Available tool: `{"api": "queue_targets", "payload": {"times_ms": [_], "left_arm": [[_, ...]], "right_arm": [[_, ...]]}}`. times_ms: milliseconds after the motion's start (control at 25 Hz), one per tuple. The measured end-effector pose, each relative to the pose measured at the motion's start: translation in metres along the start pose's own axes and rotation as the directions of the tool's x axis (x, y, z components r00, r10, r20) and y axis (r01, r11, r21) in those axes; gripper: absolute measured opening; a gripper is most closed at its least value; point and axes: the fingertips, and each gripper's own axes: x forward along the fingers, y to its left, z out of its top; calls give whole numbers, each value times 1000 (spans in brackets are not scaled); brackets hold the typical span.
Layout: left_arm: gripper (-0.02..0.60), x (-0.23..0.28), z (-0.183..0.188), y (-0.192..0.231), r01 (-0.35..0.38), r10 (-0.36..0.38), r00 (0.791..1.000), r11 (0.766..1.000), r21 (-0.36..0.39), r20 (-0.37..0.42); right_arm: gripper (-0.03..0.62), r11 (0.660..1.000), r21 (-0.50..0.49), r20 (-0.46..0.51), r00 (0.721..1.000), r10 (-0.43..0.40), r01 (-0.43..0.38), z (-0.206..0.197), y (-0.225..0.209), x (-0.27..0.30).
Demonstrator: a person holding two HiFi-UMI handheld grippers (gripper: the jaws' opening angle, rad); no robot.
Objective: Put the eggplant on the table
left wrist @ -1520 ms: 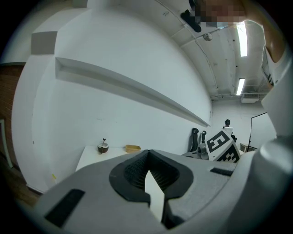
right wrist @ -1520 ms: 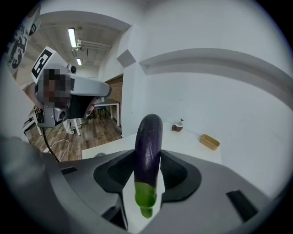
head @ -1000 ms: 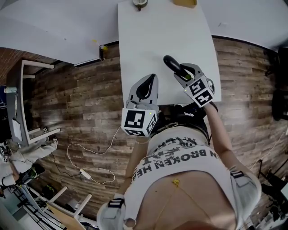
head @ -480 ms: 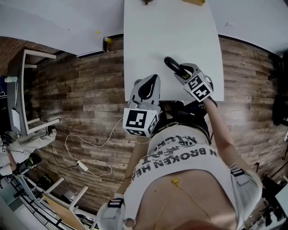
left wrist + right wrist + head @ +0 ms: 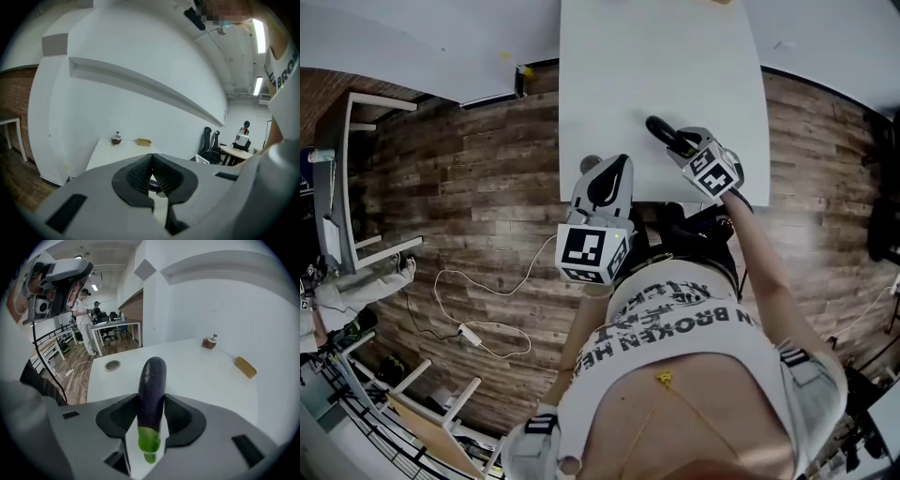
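A dark purple eggplant (image 5: 152, 394) with a green stem end sits between the jaws of my right gripper (image 5: 151, 409), which is shut on it. In the head view the eggplant (image 5: 660, 132) points out over the near part of the white table (image 5: 619, 84), with the right gripper (image 5: 680, 147) behind it. My left gripper (image 5: 605, 178) hovers at the table's near edge; in the left gripper view its jaws (image 5: 151, 176) are shut with nothing held.
At the far end of the table stand a small brown pot (image 5: 209, 342) and a tan block (image 5: 245, 367). A round grommet (image 5: 112, 365) sits in the tabletop. Wood floor with a white cable (image 5: 478, 328) lies left; people and desks (image 5: 108, 326) are beyond.
My right gripper has sunk toward the tabletop with the eggplant still in it. The left gripper has dipped slightly near the table edge.
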Motion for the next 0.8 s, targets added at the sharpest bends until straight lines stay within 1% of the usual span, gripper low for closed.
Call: {"api": "queue_targets", "payload": {"times_ms": [200, 520, 800], "left_arm": [[6, -2, -5, 2, -12, 12, 1000, 1000, -2, -9], [6, -8, -6, 6, -31, 31, 999, 1000, -3, -8], [6, -7, -6, 0, -30, 30, 1000, 1000, -1, -3]], "right_arm": [[175, 1000, -26, -37, 999, 12, -13, -12, -3, 14], [175, 999, 9, -87, 996, 37, -36, -31, -7, 35], [175, 999, 9, -117, 992, 50, -50, -42, -7, 43]]}}
